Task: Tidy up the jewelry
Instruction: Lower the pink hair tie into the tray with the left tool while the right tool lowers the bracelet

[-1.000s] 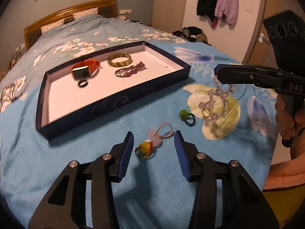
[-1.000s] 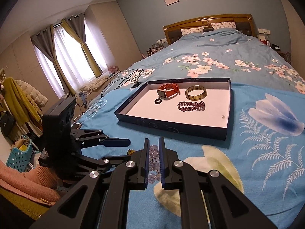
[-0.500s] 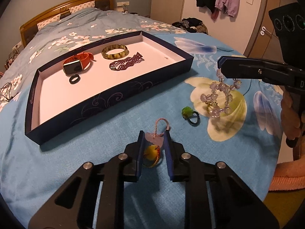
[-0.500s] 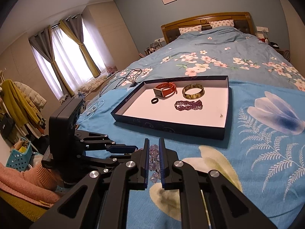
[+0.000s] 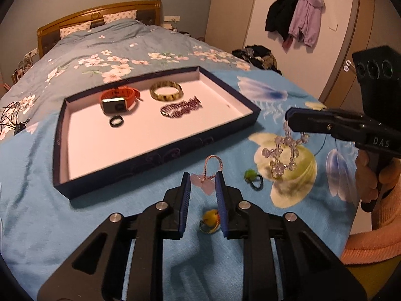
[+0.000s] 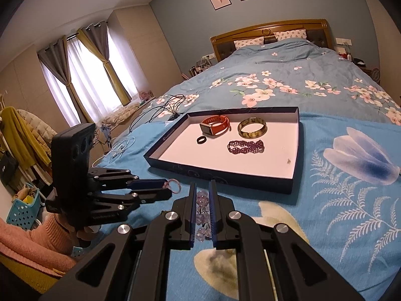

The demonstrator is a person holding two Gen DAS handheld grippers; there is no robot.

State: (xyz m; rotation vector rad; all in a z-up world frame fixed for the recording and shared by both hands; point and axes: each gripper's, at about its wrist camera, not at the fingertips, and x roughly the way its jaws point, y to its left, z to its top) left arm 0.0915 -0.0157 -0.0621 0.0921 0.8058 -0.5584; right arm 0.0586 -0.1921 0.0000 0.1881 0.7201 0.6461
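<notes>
Jewelry is split between a shallow dark-blue box tray with a pale pink floor [image 5: 155,150] and the blue floral bedspread [image 5: 37,213] in front of it. Inside the tray lie an orange-strapped smartwatch [image 5: 117,99], a mottled yellow-green bangle [image 5: 166,93], a dark purple beaded bracelet [image 5: 181,106] and a small black ring [image 5: 116,121], all towards its far half; the near half of the floor is bare.

The left gripper [image 5: 203,190] has its blue-padded jaws drawn in narrow on a pale pink charm on a pink-and-white braided cord [image 5: 205,180], with the cord loop sticking out past the fingertips. A yellow bead on a dark loop [image 5: 210,219] shows lower down between the fingers; whether it hangs from the charm or lies on the bedspread I cannot tell. The right gripper [image 6: 201,195] is nearly closed on a clear lilac crystal-bead bracelet [image 5: 283,150], which dangles over a yellow flower print. On that gripper's black body the white letters "DAS" can be read; the left one carries small print too blurred to read.

A green bead on a black elastic loop [image 5: 253,178] lies on the bedspread between the two grippers. The tray's near rim stands just beyond the left fingertips, and open bedspread runs along the tray's right side.
</notes>
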